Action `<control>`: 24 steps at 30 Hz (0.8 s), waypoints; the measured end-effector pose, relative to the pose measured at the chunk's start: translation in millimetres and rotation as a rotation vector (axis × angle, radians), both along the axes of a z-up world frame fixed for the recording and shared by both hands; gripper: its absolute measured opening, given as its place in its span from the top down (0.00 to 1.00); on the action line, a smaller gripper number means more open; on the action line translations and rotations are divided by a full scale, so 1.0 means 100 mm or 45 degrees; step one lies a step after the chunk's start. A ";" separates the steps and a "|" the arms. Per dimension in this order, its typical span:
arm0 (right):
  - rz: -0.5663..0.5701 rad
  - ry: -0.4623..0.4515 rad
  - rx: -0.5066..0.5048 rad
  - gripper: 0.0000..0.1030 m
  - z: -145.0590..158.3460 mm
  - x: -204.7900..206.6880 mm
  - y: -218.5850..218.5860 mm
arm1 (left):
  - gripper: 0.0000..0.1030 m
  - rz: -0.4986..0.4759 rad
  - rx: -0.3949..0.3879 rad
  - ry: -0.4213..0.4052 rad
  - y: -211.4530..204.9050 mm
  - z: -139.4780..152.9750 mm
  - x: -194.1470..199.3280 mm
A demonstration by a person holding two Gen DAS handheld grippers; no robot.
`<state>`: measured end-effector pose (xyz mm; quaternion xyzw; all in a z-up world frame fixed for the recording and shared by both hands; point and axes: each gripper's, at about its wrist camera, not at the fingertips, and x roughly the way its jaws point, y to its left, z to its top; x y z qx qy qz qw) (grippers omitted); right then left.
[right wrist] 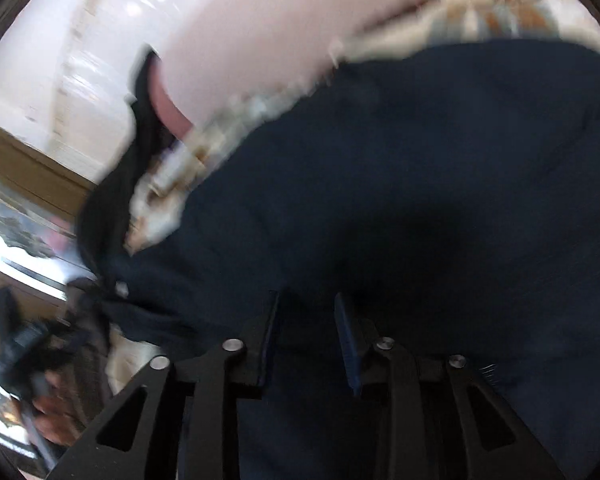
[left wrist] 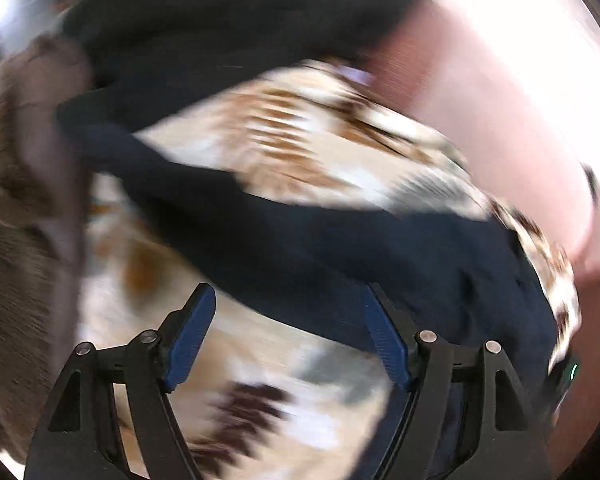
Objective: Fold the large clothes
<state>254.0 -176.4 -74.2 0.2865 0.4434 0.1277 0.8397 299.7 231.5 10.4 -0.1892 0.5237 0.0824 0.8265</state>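
Observation:
A large dark navy garment [left wrist: 320, 248] lies bunched across a bed cover with a brown, white and grey pattern [left wrist: 300, 148]. Both views are blurred by motion. My left gripper [left wrist: 288, 296] is open with blue pads, just in front of the garment's near edge, holding nothing. In the right wrist view the navy garment [right wrist: 400, 200] fills most of the frame. My right gripper [right wrist: 306, 302] has its jaws narrowly apart, with dark cloth lying between and around them; I cannot tell whether it grips the cloth.
A pink pillow or bedding [left wrist: 480, 112] lies at the right beyond the patterned cover. A brown wooden floor [left wrist: 8, 280] shows at the left. In the right wrist view the other hand-held gripper [right wrist: 24, 356] shows at the lower left, near a wooden edge [right wrist: 32, 172].

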 end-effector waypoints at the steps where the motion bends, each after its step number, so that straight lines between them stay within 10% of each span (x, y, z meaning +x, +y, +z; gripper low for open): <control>1: -0.028 -0.040 0.021 0.70 -0.01 -0.06 -0.01 | 0.27 0.050 -0.010 0.010 0.19 0.00 0.01; 14: -0.014 -0.101 0.050 0.70 0.02 -0.08 -0.06 | 0.27 0.264 0.008 0.195 0.74 -0.47 0.62; 15: -0.013 -0.101 0.053 0.70 0.02 -0.09 -0.08 | 0.30 0.286 0.017 0.223 0.75 -0.54 0.64; 17: -0.009 -0.098 0.061 0.71 0.02 -0.10 -0.11 | 0.86 0.298 -0.065 0.219 0.76 -0.60 0.59; 18: -0.008 -0.095 0.062 0.71 0.02 -0.08 -0.10 | 0.95 0.285 -0.143 0.209 0.75 -0.61 0.54; 24: 0.012 -0.052 0.034 0.71 0.14 -0.06 -0.07 | 0.97 0.246 -0.054 0.049 0.59 -0.16 0.25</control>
